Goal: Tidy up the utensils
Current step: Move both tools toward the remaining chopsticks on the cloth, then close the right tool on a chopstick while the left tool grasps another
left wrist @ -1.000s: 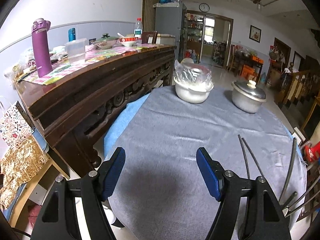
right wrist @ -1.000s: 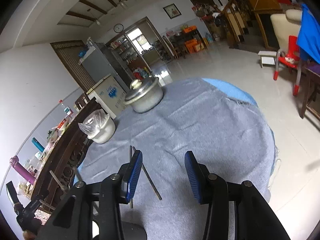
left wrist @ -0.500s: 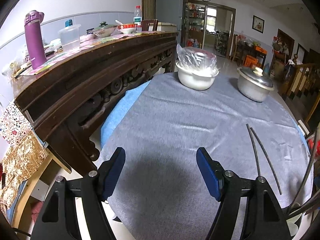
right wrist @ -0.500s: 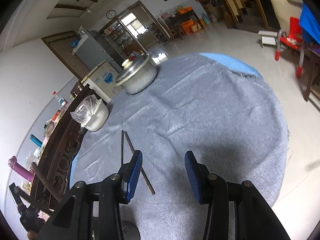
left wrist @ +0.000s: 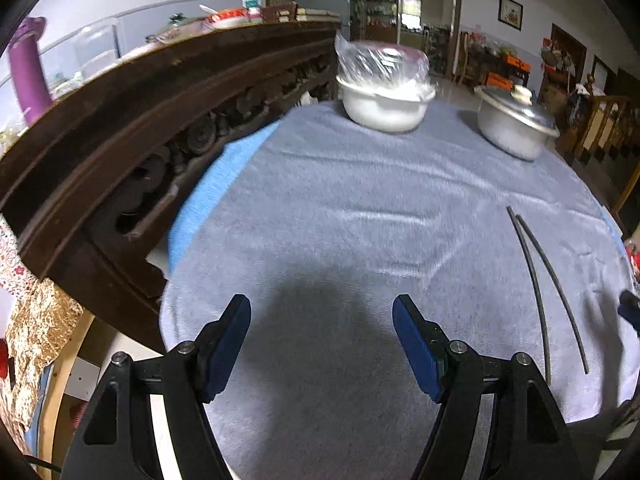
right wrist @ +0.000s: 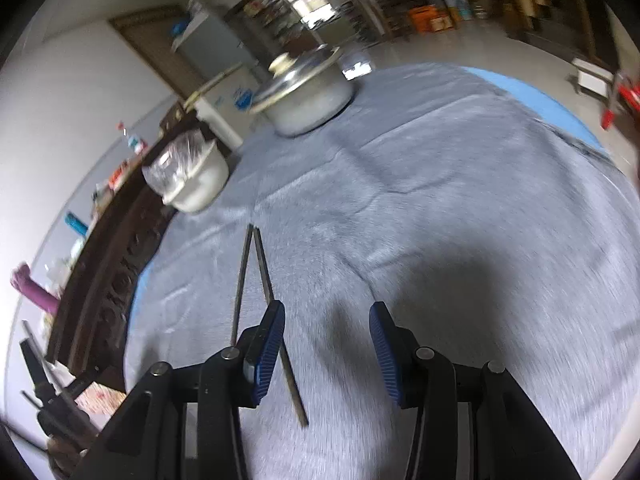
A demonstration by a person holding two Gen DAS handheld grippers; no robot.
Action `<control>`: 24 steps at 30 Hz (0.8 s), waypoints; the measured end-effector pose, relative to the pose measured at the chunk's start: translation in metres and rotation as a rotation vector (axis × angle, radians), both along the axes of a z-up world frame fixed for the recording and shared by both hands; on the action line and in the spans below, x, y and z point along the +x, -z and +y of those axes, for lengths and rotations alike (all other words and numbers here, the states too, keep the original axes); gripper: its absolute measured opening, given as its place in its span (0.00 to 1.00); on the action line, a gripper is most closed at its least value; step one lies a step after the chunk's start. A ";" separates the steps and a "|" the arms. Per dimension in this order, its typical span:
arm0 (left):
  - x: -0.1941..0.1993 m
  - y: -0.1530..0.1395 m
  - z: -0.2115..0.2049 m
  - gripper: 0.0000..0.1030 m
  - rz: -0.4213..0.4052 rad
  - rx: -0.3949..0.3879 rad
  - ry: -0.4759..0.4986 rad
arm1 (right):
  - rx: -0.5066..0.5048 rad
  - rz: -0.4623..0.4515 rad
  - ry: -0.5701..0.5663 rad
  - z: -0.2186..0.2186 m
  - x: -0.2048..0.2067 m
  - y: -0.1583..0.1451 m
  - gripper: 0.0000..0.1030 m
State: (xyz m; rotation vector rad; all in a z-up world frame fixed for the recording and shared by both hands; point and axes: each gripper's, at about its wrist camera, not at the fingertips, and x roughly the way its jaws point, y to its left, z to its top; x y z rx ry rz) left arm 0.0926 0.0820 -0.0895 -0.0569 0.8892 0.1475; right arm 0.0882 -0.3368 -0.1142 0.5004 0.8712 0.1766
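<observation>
The left gripper (left wrist: 322, 334), blue pads spread wide and empty, hangs over the round table draped in grey cloth (left wrist: 340, 208). The right gripper (right wrist: 326, 340), pads apart and empty, hovers just beside two thin dark chopsticks (right wrist: 262, 276) lying in a narrow V on the cloth. At the far edge stand a plastic-covered white bowl (left wrist: 384, 108) and a lidded metal pot (left wrist: 516, 124).
</observation>
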 end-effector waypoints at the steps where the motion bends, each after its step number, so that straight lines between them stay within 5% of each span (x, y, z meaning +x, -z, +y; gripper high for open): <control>1: 0.004 0.003 -0.003 0.72 0.009 0.002 0.009 | -0.012 0.002 -0.033 0.006 0.012 0.001 0.46; 11: 0.047 0.019 -0.033 0.72 0.059 -0.003 0.100 | -0.167 0.034 -0.260 0.071 0.112 0.008 0.43; 24: 0.092 0.020 -0.059 0.72 0.082 0.004 0.203 | -0.324 0.109 -0.438 0.130 0.177 0.025 0.16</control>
